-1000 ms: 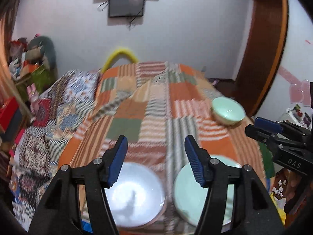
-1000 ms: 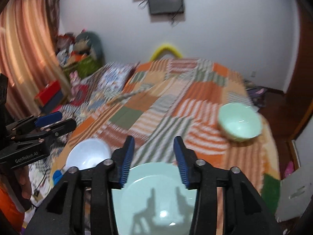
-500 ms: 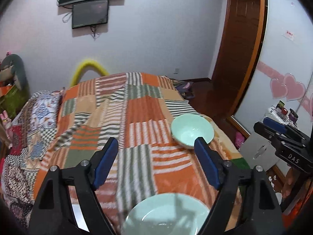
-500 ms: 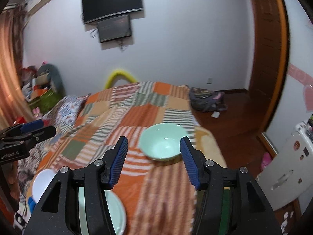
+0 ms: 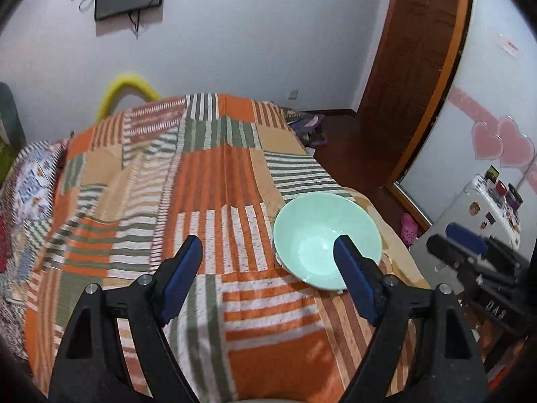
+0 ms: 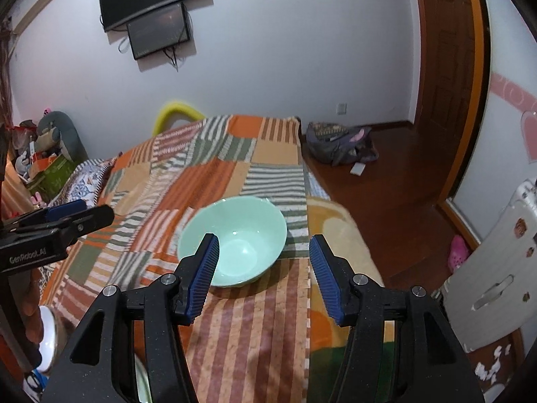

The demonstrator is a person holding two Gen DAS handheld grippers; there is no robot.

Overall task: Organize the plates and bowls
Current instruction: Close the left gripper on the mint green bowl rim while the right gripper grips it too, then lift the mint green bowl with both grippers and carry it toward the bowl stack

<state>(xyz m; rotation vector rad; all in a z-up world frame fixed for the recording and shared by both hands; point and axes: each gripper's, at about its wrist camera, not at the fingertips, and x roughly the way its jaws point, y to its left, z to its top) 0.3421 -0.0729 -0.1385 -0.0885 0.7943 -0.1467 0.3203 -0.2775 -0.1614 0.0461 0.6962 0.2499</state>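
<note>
"GenRobot.AI" on left gripper, "DAS", seen reversed, on right gripper

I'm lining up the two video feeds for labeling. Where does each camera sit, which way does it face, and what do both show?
Left wrist: rides the left gripper, looking down its open fingers over the patchwork blanket; the right gripper shows at right.
Right wrist: rides the right gripper, open, aimed at the green bowl; the left gripper shows at left.
Shared: bowl, blanket, wall screen.
</note>
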